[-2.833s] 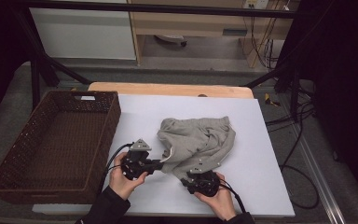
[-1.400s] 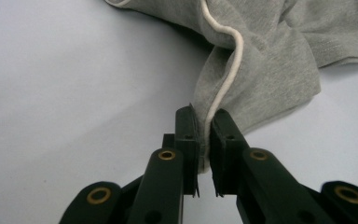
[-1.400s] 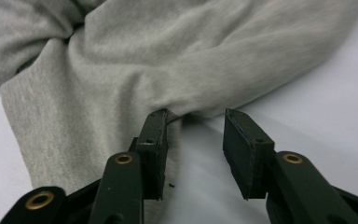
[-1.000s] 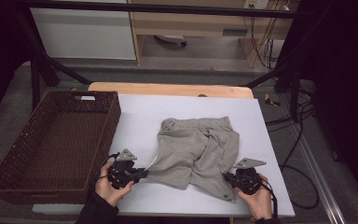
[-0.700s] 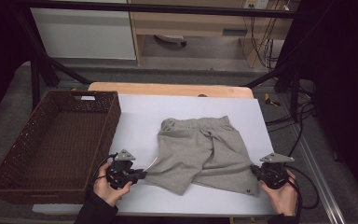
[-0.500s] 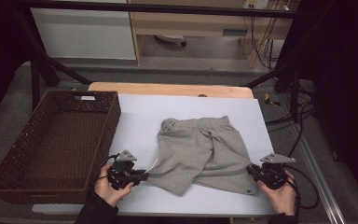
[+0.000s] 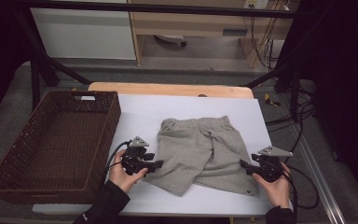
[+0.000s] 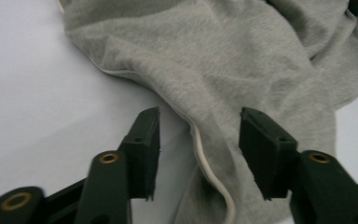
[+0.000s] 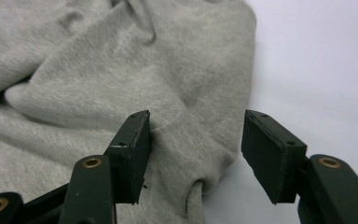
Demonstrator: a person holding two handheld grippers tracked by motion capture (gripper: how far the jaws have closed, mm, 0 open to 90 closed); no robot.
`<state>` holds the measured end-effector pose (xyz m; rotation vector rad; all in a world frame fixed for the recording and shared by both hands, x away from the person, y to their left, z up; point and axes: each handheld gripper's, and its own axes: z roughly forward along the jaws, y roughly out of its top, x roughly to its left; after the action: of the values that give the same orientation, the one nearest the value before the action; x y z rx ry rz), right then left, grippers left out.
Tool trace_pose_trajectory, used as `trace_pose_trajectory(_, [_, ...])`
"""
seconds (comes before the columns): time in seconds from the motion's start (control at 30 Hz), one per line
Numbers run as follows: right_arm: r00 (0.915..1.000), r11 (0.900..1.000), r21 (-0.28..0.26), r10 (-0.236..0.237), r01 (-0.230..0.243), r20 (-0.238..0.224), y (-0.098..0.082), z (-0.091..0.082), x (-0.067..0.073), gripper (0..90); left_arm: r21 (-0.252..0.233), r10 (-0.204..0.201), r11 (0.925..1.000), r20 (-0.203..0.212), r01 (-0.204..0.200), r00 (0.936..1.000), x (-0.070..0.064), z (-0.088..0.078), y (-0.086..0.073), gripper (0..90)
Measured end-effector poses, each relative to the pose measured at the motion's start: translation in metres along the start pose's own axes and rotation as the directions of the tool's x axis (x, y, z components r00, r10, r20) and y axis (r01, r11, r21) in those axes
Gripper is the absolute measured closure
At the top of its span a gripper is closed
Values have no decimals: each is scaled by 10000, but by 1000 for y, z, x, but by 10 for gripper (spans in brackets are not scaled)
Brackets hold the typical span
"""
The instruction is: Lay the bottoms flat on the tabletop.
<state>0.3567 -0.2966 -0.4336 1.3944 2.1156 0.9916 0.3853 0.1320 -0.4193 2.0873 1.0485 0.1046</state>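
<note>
Grey knitted cotton shorts (image 7: 200, 151) spread flat on the white worktop (image 7: 140, 112), waistband towards the far edge, both leg hems towards the person. The left hand-held gripper (image 7: 157, 164) sits at the near-left hem; its jaws have just been opening and now stand about half apart, with the white-edged hem (image 8: 205, 163) lying loose between the pads, unpressed. The right hand-held gripper (image 7: 243, 165) sits at the near-right hem corner; its jaws have likewise just been opening, and the rolled corner of the cloth (image 9: 193, 186) lies between them without being pinched.

Risks, as judged from this state: a pad may snag the soft knit as either hand draws back, dragging the hem and rumpling the spread. The centre of the shorts is creased and one leg overlaps the other, so a fold made now would likely trap that wrinkle. The dark brown woven wicker basket (image 7: 51, 140) stands just beside the left hand; a wide sweep could knock it.
</note>
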Motion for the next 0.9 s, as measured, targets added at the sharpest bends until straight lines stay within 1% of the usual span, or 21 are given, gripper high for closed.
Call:
trace_pose_trajectory(0.03, [10000, 9999, 143, -29, 29, 14, -1, 4, 0, 429, 150, 8, 9999, -16, -8, 10000, 2, 5, 0, 576])
trace_pose_trajectory(0.07, [9999, 9994, 321, -118, 117, 19, -1, 8, 1, 438, 331, -97, 9994, -29, 97, 9999, 3, 9, -1, 610])
trace_pose_trajectory(0.1, [9998, 9989, 441, -183, 182, 2, -2, 11, 3, 444, 482, -89, 9988, -7, 90, 10000, 3, 12, -1, 678])
trace_pose_trajectory(0.13, [9996, 9982, 525, -293, 292, 23, -3, 14, 5, 469, 501, -115, 9987, 11, 114, 9999, 4, 14, -3, 739])
trace_pose_trajectory(0.17, [9993, 9975, 590, -380, 378, 33, -3, 15, 6, 522, 559, -53, 9984, 3, 52, 10000, 4, 14, -4, 777])
trace_pose_trajectory(0.2, [9991, 9973, 600, -425, 419, 87, -3, 15, 7, 551, 658, 67, 9978, -50, -64, 10000, 3, 14, -5, 817])
trace_pose_trajectory(0.23, [9987, 9968, 637, -485, 476, 131, -3, 15, 8, 595, 758, 141, 9970, -162, -128, 9998, 3, 13, -6, 833])
trace_pose_trajectory(0.27, [9983, 9961, 691, -559, 548, 140, -3, 14, 8, 693, 796, 209, 9966, -250, -188, 9995, 3, 12, -7, 840])
trace_pose_trajectory(0.3, [9988, 9959, 758, -489, 490, -27, -3, 13, 8, 784, 841, 280, 9961, -266, -256, 9993, 3, 9, -8, 844])
trace_pose_trajectory(0.33, [9992, 9960, 801, -374, 386, -158, -3, 12, 7, 819, 865, 327, 9958, -281, -301, 9991, 3, 7, -9, 846])
trace_pose_trajectory(0.4, [9986, 9947, 904, -478, 497, -231, -2, 7, 4, 843, 916, 405, 9951, -339, -372, 9986, 4, -1, -13, 849])
trace_pose_trajectory(0.47, [9986, 9945, 914, -493, 510, -208, -1, 0, 1, 848, 976, 487, 9943, -506, -436, 9975, 6, -12, -17, 850])
trace_pose_trajectory(0.5, [9982, 9946, 854, -575, 586, -155, -1, -4, -2, 849, 1004, 510, 9940, -635, -444, 9967, 7, -17, -18, 851])
trace_pose_trajectory(0.53, [9983, 9940, 927, -564, 573, -124, -1, -9, -5, 850, 1019, 478, 9940, -669, -409, 9966, 7, -24, -20, 851])
trace_pose_trajectory(0.6, [9982, 9937, 949, -595, 595, -29, -1, -19, -12, 850, 1071, 272, 9940, -596, -207, 9979, 8, -35, -24, 851])
trace_pose_trajectory(0.63, [9987, 9936, 1008, -495, 501, -77, -2, -23, -15, 850, 1004, 226, 9948, -597, -165, 9980, 7, -39, -25, 851])
trace_pose_trajectory(0.67, [9990, 9933, 1060, -436, 449, -139, -3, -27, -18, 848, 1032, 257, 9945, -586, -195, 9980, 6, -42, -26, 851])
trace_pose_trajectory(0.73, [9986, 9933, 1069, -411, 445, -341, -5, -28, -21, 826, 967, 429, 9945, -371, -391, 9984, 3, -42, -26, 846])
trace_pose_trajectory(0.77, [9980, 9927, 1083, -497, 537, -395, -5, -27, -20, 780, 857, 438, 9955, -351, -406, 9984, 2, -40, -26, 834])
trace_pose_trajectory(0.83, [9979, 9948, 831, -561, 587, -331, -3, -23, -17, 673, 516, 513, 9975, -430, -490, 9978, 2, -36, -21, 765])
trace_pose_trajectory(0.9, [9980, 9981, 354, -499, 514, -399, 1, -18, -15, 567, 118, 449, 9989, -548, -444, 9975, 4, -33, -15, 641])
